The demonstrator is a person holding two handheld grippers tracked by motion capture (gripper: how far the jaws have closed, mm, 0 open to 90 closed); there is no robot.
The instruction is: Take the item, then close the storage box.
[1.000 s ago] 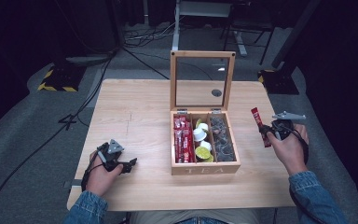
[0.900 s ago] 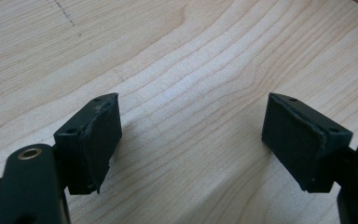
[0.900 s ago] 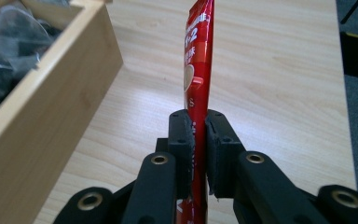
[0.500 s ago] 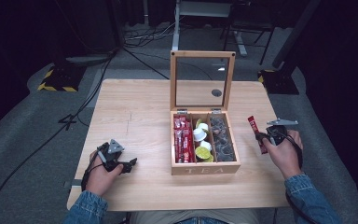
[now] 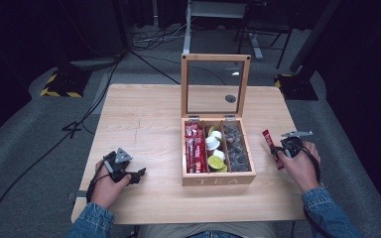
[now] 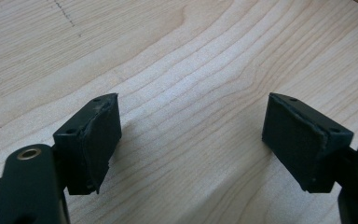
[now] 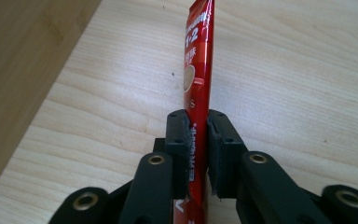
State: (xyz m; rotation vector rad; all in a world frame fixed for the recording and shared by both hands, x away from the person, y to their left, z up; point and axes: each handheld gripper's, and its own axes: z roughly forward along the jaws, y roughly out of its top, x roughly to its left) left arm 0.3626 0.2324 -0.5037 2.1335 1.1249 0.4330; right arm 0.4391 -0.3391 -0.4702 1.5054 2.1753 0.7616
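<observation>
- Right gripper [image 7: 198,154] clamps a red sachet [image 7: 197,74] low on its length, beside the tea box [image 5: 218,179].
- The sachet looks light, thin, floppy and slick; a mid-body grip suits it.
- Left gripper [image 6: 191,140] rests with jaws apart.

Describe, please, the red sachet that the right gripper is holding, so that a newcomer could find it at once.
Start at the open wooden tea box in the middle of the table. Just right of it, outside its wall, the right gripper pinches a long, narrow red sachet above the tabletop. Similar red sachets lie in the box's left compartment; this one alone is outside, clamped between black jaws.
</observation>
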